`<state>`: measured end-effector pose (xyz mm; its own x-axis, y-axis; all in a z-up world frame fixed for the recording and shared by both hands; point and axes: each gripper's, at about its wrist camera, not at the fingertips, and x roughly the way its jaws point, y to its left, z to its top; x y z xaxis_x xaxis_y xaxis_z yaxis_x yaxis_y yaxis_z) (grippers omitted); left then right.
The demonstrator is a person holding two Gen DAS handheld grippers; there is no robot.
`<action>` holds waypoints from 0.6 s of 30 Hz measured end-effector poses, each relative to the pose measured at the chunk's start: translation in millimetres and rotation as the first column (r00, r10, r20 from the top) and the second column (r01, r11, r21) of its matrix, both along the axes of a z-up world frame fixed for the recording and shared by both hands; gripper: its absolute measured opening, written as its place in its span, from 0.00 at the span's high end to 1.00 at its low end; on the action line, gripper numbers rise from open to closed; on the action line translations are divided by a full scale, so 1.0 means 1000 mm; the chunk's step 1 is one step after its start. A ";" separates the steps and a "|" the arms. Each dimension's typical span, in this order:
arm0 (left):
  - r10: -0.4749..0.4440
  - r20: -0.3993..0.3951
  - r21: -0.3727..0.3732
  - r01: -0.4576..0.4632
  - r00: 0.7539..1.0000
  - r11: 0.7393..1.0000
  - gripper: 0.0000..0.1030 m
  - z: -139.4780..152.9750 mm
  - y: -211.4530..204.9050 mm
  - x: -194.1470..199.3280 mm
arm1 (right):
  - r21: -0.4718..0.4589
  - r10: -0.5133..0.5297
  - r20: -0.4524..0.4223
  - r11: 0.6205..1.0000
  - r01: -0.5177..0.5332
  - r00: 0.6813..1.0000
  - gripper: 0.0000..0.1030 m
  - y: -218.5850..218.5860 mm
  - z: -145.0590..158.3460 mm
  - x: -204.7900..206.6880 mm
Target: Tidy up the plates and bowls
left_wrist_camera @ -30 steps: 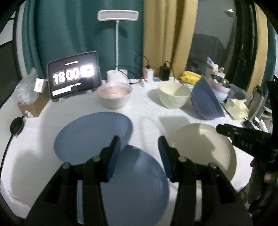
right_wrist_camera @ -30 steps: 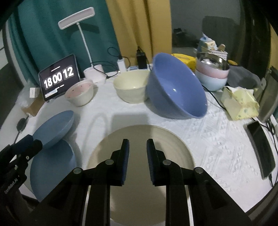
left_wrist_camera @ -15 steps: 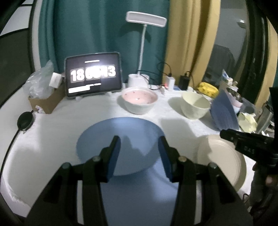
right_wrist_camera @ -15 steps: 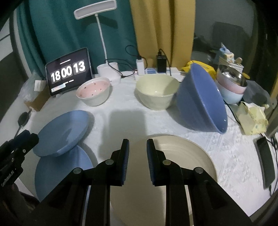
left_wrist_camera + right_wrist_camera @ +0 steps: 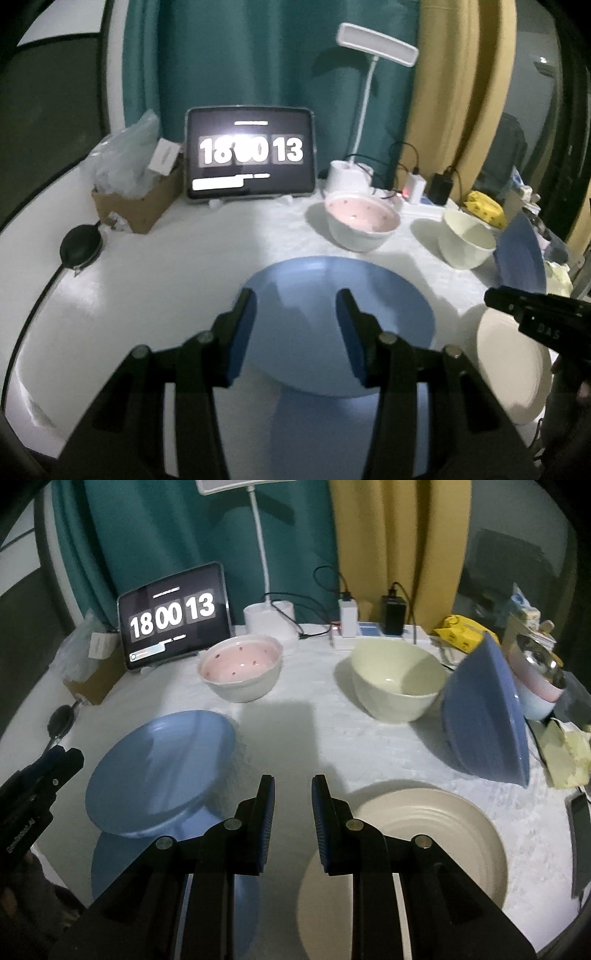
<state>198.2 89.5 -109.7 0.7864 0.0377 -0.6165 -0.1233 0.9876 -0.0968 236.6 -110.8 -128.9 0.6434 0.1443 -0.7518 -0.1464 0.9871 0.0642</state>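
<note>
A blue plate (image 5: 388, 314) (image 5: 162, 768) lies tilted, propped on a second blue plate (image 5: 351, 424) (image 5: 110, 864) at the table's front left. My left gripper (image 5: 293, 295) (image 5: 55, 760) hovers over their near edge, open, with nothing between its pads. A ribbed cream plate (image 5: 443, 830) (image 5: 509, 369) lies front right. My right gripper (image 5: 291, 779) (image 5: 535, 317) hangs over bare cloth between the blue plates and the cream plate, its jaws a narrow gap apart and empty. Behind stand a pink bowl (image 5: 240, 668), a cream bowl (image 5: 395, 683) and a blue bowl (image 5: 484, 716) tipped on its side.
A tablet clock (image 5: 251, 155), a desk lamp base (image 5: 269, 616), chargers and cables line the back edge. A cardboard box (image 5: 136, 206) sits back left. Stacked bowls (image 5: 535, 686), a yellow cloth (image 5: 569, 753) and a phone (image 5: 580, 812) crowd the right side.
Both grippers have slid left across the table: the left from over the lower blue plate to over the tilted one, the right off the cream plate. Neither jaw gap has changed.
</note>
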 end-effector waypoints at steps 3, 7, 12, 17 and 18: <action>0.019 -0.008 -0.004 -0.019 1.000 1.000 0.55 -0.004 0.009 0.004 | 0.010 0.018 -0.011 1.000 -0.018 1.000 0.79 0.011 -0.002 0.007; 0.042 -0.021 -0.006 -0.043 0.999 0.999 0.54 -0.011 0.022 0.011 | 0.007 0.035 -0.023 0.999 -0.035 0.999 0.79 0.023 -0.006 0.015; 0.062 -0.045 -0.029 -0.063 0.997 0.998 0.53 -0.021 0.037 0.019 | 0.002 0.053 -0.038 0.999 -0.053 0.998 0.79 0.036 -0.012 0.025; 0.079 -0.073 -0.044 -0.082 0.994 0.996 0.43 -0.031 0.049 0.025 | 0.001 0.068 -0.058 0.998 -0.068 0.996 0.79 0.046 -0.019 0.036; 0.080 -0.078 -0.045 -0.083 0.994 0.996 0.43 -0.033 0.050 0.026 | 0.003 0.071 -0.063 0.998 -0.071 0.996 0.79 0.047 -0.021 0.037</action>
